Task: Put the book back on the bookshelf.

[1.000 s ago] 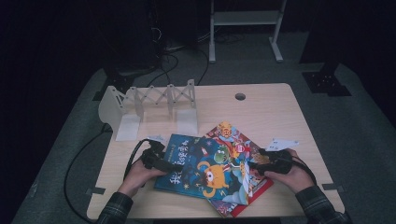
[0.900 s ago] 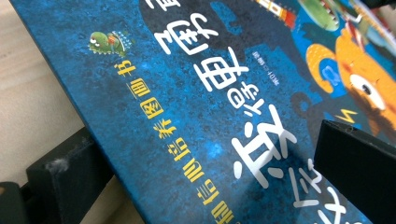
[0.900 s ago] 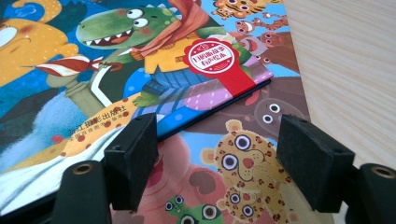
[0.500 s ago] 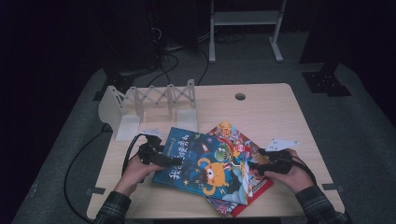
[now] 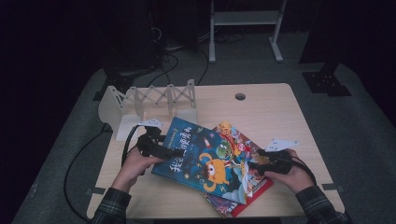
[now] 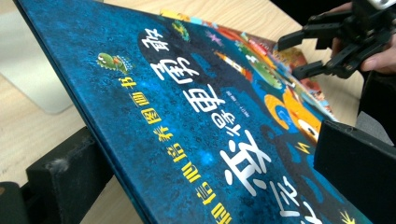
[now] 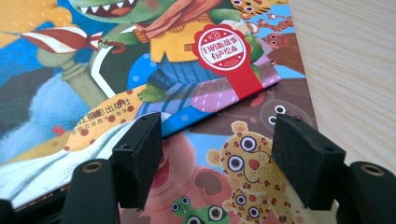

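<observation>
The left hand-held gripper [image 5: 176,151] pinches the blue book's [image 5: 205,158] edge, tilting it up off the stack on the counter [image 5: 261,107], while the right hand-held gripper [image 5: 252,164], jaws spread and just closing with nothing pinched, hovers over the lower books [image 7: 233,154]; next, probably lift it clear toward the rack [image 5: 154,100].

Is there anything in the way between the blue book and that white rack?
Nothing visible blocks it. The blue book, clamped at its edge by the left gripper, has its far corner close to the white rack, with only bare table between. The other picture books lie underneath, on the right.
</observation>
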